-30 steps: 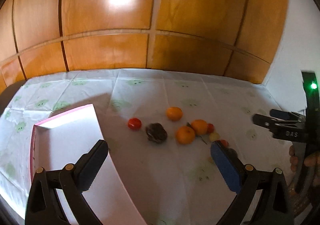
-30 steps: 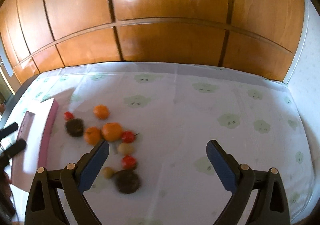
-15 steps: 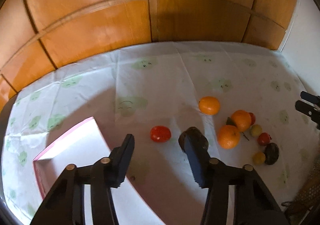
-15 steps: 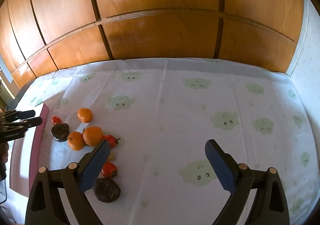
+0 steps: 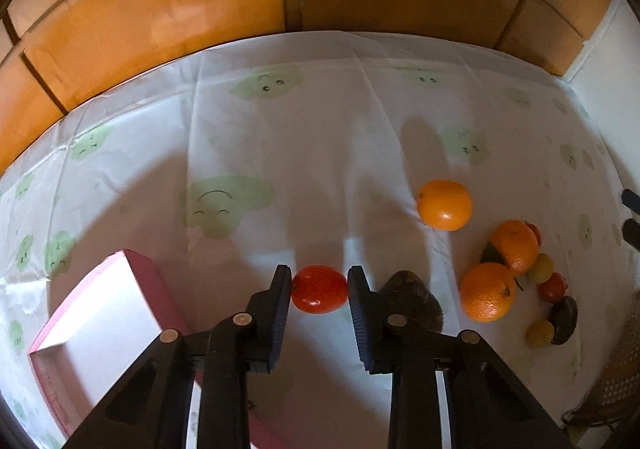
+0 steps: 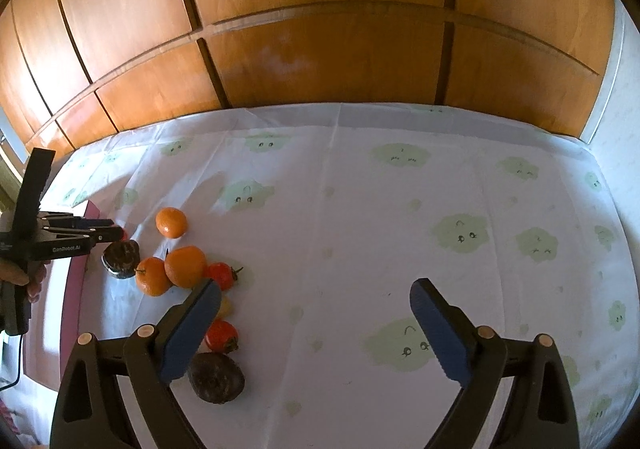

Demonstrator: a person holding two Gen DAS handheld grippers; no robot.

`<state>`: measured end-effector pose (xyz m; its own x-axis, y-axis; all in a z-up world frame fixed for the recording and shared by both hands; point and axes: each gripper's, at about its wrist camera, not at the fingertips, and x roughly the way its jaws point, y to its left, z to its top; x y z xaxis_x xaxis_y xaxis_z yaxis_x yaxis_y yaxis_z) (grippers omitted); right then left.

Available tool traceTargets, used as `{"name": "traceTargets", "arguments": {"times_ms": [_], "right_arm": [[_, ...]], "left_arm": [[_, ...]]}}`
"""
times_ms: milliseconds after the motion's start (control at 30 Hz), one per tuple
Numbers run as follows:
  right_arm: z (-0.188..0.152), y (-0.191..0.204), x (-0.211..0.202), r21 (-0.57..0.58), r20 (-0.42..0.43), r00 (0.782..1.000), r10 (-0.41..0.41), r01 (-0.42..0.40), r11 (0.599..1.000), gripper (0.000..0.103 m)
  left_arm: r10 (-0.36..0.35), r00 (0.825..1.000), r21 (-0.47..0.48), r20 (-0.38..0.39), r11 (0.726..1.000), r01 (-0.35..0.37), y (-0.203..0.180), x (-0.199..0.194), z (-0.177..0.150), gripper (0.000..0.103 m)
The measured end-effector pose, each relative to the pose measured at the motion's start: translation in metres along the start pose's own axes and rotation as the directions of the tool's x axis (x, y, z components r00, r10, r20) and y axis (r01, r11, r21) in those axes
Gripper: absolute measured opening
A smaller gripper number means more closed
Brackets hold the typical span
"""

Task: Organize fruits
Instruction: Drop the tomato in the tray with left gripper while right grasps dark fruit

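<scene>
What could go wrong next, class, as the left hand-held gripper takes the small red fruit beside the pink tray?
1. The left hand-held gripper is closing its jaws on the red fruit; a soft skin might bruise or split.
2. The round fruit could slip out during lifting and roll across the tablecloth.
3. The dark fruit lies close beside the right finger and may get nudged.

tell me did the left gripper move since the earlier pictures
Yes. The left gripper has come forward and down, away from the pink tray, to the red tomato; its jaws are closing with the tomato between them.
</scene>
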<state>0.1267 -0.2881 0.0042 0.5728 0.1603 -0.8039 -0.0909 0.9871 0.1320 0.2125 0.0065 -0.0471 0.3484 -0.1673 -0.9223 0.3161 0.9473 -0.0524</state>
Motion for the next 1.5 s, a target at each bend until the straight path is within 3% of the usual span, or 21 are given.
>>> {"name": "traceTargets", "arguments": {"times_ms": [200,267,400,500,567,667,800,900,1000,1167,1367,1433,1467,1500], "right_arm": [[-0.001,0.000,0.003,0.000,-0.017,1.000,0.004,-0.004,1.000,0.092],[-0.002,0.000,0.003,0.004,-0.019,1.000,0.002,-0.002,1.000,0.092],[-0.002,-0.001,0.003,0.008,-0.015,1.000,-0.011,0.011,1.000,0.092],[-0.002,-0.001,0.004,0.004,-0.020,1.000,-0.017,0.017,1.000,0.092],[-0.003,-0.001,0.006,0.003,-0.029,0.999,-0.018,0.018,1.000,0.091],[-0.004,0.000,0.010,-0.004,-0.047,0.999,-0.008,0.008,1.000,0.085],[-0.005,0.005,0.011,0.006,-0.078,0.989,0.128,-0.127,0.992,0.081],[-0.009,0.018,0.017,-0.011,-0.136,0.962,0.235,-0.238,0.971,0.081],[-0.017,0.034,0.023,-0.046,-0.198,0.941,0.275,-0.289,0.956,0.081],[-0.034,0.057,0.038,-0.148,-0.277,0.940,0.199,-0.246,0.958,0.081],[-0.048,0.063,0.047,-0.211,-0.332,0.934,0.132,-0.210,0.955,0.080],[-0.052,0.066,0.051,-0.240,-0.333,0.937,0.101,-0.188,0.952,0.065],[-0.053,0.067,0.051,-0.258,-0.328,0.941,0.082,-0.173,0.950,0.051],[-0.055,0.068,0.051,-0.270,-0.327,0.942,0.072,-0.167,0.948,0.048]], "left_arm": [[-0.006,1.000,-0.019,0.026,1.000,0.007,0.002,-0.010,-0.010,0.034],[0.032,0.999,0.003,0.039,0.999,-0.032,0.002,-0.009,-0.011,0.046],[0.000,1.000,-0.026,0.026,1.000,0.000,0.005,-0.006,-0.011,0.044],[-0.018,1.000,-0.048,0.017,0.999,0.019,0.006,-0.002,-0.007,0.033],[-0.029,0.999,-0.066,0.016,0.997,0.030,0.008,-0.001,-0.005,0.032],[-0.041,0.999,-0.079,0.027,0.996,0.044,0.008,-0.003,-0.009,0.031],[-0.056,0.995,-0.108,0.077,0.992,0.064,0.007,-0.017,-0.017,0.031],[-0.063,0.985,-0.116,0.159,0.990,0.082,0.005,-0.044,-0.026,0.031],[-0.074,0.969,-0.131,0.237,0.986,0.107,0.005,-0.073,-0.038,0.031],[-0.035,0.947,-0.213,0.319,0.971,0.107,0.024,-0.109,-0.066,0.031],[0.078,0.953,-0.369,0.293,0.928,0.037,0.068,-0.118,-0.105,0.031],[0.106,0.958,-0.413,0.266,0.910,0.014,0.083,-0.112,-0.115,0.031],[0.111,0.961,-0.430,0.254,0.903,0.009,0.089,-0.109,-0.118,0.031],[0.117,0.962,-0.450,0.245,0.893,0.006,0.096,-0.106,-0.120,0.031]]}}
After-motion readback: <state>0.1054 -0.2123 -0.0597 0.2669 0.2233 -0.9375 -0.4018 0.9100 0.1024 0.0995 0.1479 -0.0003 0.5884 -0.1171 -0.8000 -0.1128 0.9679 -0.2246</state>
